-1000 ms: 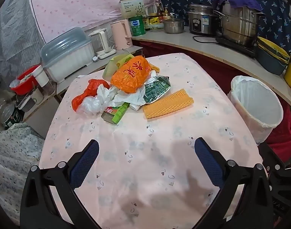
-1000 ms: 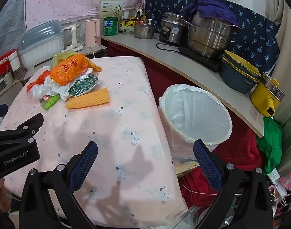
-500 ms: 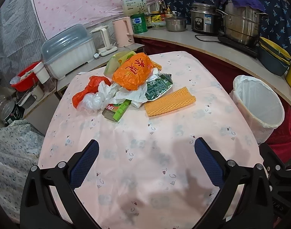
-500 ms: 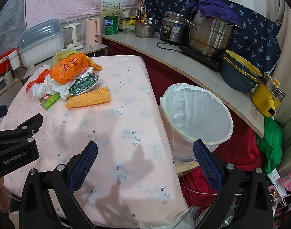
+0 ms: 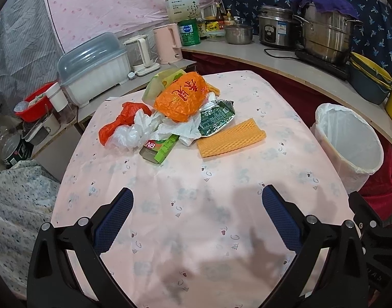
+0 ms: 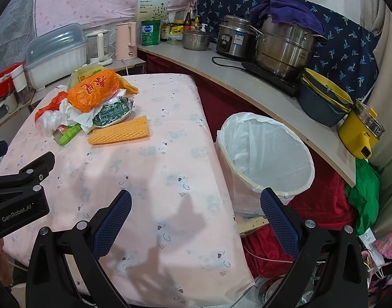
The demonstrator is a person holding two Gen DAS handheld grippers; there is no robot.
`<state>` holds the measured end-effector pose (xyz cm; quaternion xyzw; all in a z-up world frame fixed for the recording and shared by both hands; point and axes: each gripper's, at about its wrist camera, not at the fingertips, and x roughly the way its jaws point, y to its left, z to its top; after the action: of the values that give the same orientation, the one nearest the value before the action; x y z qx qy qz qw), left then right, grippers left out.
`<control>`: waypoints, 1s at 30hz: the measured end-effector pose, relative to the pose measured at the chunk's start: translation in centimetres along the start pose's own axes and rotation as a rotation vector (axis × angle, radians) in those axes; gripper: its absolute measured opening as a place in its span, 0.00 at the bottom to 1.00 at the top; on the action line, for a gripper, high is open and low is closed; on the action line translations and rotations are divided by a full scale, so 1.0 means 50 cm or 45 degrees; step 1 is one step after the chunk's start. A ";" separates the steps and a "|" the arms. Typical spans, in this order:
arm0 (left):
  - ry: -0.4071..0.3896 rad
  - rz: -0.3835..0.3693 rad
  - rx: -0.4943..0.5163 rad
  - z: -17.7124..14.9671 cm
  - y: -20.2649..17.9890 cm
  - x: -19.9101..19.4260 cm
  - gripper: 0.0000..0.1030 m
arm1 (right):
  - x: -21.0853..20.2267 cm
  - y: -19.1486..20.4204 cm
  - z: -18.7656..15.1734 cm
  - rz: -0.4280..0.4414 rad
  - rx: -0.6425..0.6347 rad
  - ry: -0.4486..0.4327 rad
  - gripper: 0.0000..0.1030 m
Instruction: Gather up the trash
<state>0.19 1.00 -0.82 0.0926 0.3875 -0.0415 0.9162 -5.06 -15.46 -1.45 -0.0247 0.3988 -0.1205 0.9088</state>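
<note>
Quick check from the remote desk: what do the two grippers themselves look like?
Both look identical: the left gripper and right gripper each have black plastic arms with silver screws, ending in two fingers faced with dark blue textured pads. In the right wrist view, the left gripper's black body shows white "GenRobot.AI" lettering. No cables or sleeves are visible.

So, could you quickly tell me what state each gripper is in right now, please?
Left gripper: open, holding nothing, above the table.
Right gripper: open, holding nothing, over the table edge beside the bin.
</note>
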 end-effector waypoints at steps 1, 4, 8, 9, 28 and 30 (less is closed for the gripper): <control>0.000 0.000 -0.002 -0.001 0.001 0.000 0.93 | -0.001 -0.001 0.001 0.001 0.000 -0.001 0.93; -0.002 0.003 -0.003 0.001 0.000 -0.003 0.93 | -0.004 -0.002 0.002 0.000 -0.001 -0.005 0.93; 0.001 0.004 -0.004 0.001 0.000 -0.004 0.93 | -0.004 -0.003 0.002 0.000 -0.002 -0.003 0.93; 0.003 0.003 -0.005 0.002 0.002 -0.005 0.93 | -0.004 -0.002 0.002 -0.001 -0.003 -0.003 0.93; 0.016 -0.014 0.002 0.001 0.009 -0.009 0.93 | -0.005 -0.002 0.002 -0.001 -0.001 -0.006 0.93; 0.019 -0.018 0.004 0.002 0.007 -0.008 0.93 | -0.005 -0.001 0.002 -0.001 -0.001 -0.005 0.93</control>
<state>0.04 1.31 -0.43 0.0918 0.3950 -0.0479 0.9128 -5.17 -15.45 -1.18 -0.0254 0.3970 -0.1209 0.9095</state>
